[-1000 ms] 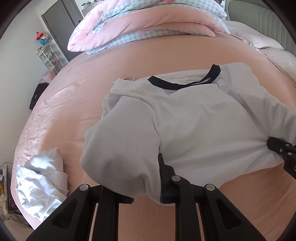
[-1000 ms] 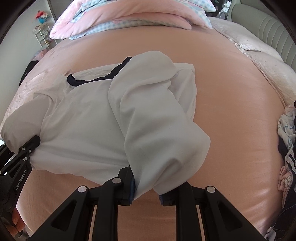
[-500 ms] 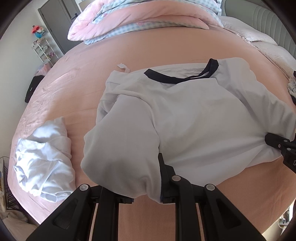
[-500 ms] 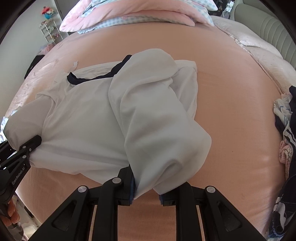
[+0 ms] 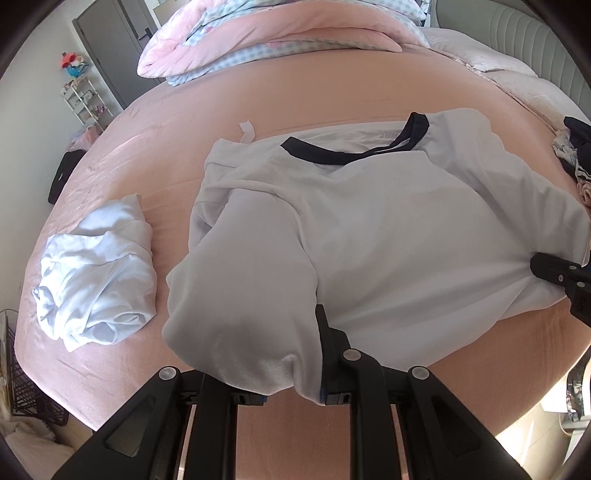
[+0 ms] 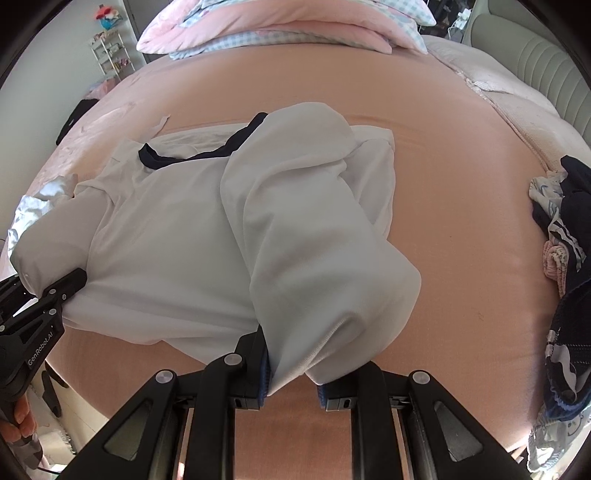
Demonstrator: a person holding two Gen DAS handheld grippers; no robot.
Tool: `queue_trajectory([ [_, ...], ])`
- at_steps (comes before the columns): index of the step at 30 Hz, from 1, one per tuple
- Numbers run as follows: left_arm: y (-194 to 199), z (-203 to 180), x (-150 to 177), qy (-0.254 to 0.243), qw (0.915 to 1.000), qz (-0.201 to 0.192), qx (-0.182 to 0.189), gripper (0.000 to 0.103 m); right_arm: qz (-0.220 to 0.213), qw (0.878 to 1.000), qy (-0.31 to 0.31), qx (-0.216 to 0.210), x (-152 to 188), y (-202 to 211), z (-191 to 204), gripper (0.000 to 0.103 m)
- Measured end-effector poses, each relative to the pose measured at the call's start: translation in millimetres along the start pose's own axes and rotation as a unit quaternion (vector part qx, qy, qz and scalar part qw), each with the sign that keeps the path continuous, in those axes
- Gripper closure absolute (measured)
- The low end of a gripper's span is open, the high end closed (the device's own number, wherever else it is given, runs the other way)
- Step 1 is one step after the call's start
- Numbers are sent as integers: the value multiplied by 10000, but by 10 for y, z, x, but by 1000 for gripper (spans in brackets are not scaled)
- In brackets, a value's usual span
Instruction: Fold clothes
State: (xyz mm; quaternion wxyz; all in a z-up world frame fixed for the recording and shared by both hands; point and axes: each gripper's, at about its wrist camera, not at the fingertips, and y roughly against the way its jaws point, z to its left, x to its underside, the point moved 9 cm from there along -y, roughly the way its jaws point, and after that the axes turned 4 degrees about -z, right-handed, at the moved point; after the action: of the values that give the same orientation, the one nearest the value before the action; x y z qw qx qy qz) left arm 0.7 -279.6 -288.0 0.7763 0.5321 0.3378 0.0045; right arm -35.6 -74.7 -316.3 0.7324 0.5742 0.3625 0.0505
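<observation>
I have the pink bed [image 5: 332, 92] filling both views, and I place everything else against it. At its far end lies a heaped pink and blue-checked duvet [image 5: 280, 33], with a pale padded headboard [image 6: 535, 55] along the far right edge. Spread across the middle of the bed is the white shirt [image 5: 388, 229] with its dark collar [image 5: 351, 153] pointing toward the duvet; most of it lies flat on the sheet, while both near corners are lifted and folded over toward me.

On the left side of the bed, just beside the shirt but not touching it, sits a crumpled white garment [image 5: 96, 269]. At the bed's right edge I see a pile of dark and patterned clothes [image 6: 565, 258]. Beyond the bed's far left corner stand a small white shelf rack [image 5: 85, 99] and a grey door [image 5: 107, 40].

My left gripper [image 5: 291, 384] is pinched narrow on the shirt's near left corner, cloth bulging out over its fingers. My right gripper [image 6: 291, 384] is clamped the same way on the near right corner, with a thick fold of fabric draped ahead of it. A small white tag [image 5: 245, 131] sticks out by the shirt's left shoulder.
</observation>
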Motion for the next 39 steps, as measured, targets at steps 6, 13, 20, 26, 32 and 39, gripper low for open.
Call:
queue_trajectory([
  [6,71,67,141,178,9997,88,149,87,43,10000,10,-50,29,114,51,86],
  [13,195,57,346,195,9995,158,213,87,100,9999,76,-79,65,121,52,86],
  [20,258,57,467,131,9995,130,249,87,171,9997,187,-41,52,105,56,86],
  [26,219,57,495,161,9992,233,284,82,167,9995,273,53,-65,27,64,85],
  [32,174,79,603,583,9933,751,663,40,179,9990,281,311,-214,-47,56,60],
  [39,299,346,689,1556,9785,904,1003,26,62,9976,317,612,-345,77,-37,38],
])
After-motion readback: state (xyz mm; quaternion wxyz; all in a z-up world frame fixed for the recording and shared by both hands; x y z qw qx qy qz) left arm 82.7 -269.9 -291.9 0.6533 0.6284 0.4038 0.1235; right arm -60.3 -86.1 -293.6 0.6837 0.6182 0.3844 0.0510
